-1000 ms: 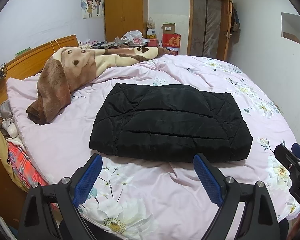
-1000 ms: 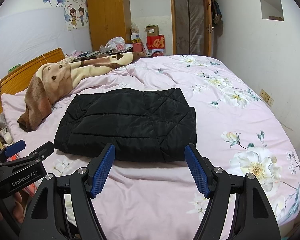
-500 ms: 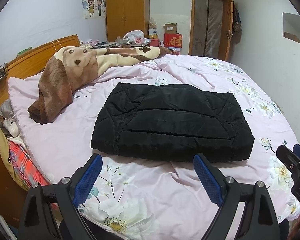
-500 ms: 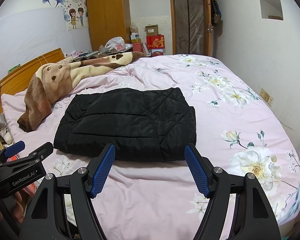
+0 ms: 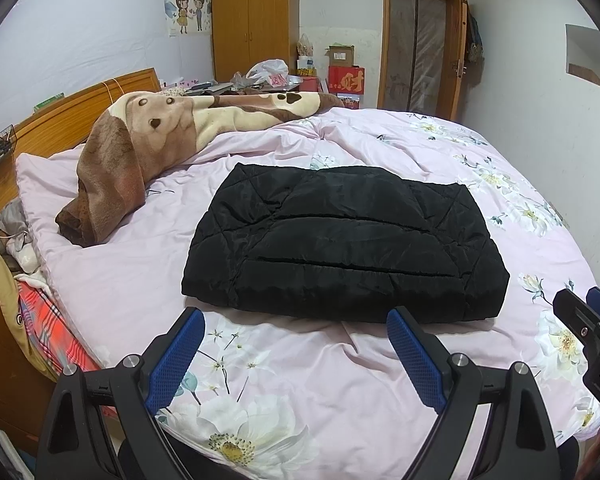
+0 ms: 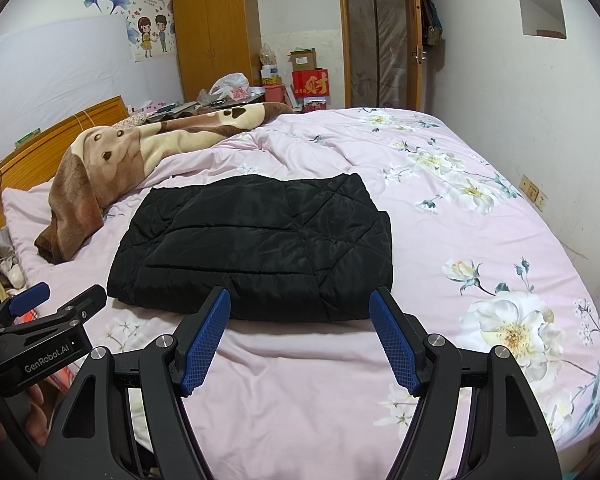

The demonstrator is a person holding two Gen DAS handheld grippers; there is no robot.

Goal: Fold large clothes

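Both grippers [image 5: 296, 322] [image 6: 300, 304] spread, short of jacket's [image 5: 340, 248] near edge

My left gripper [image 5: 296, 320] has black angular arms with round silver screws and blue cross-hatched pads [image 5: 414, 364]. My right gripper [image 6: 300, 300] matches it. At lower left of the right view, white "GenRobot.AI" lettering marks black housing above my bare fingers [image 6: 34, 404].

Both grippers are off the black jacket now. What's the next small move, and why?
Probably none on the garment: hold both grippers back. The black quilted jacket already lies as a compact folded rectangle on the pink floral duvet, edges roughly even. The left gripper and right gripper have open, empty jaws short of its near edge. At most, press that edge flat.
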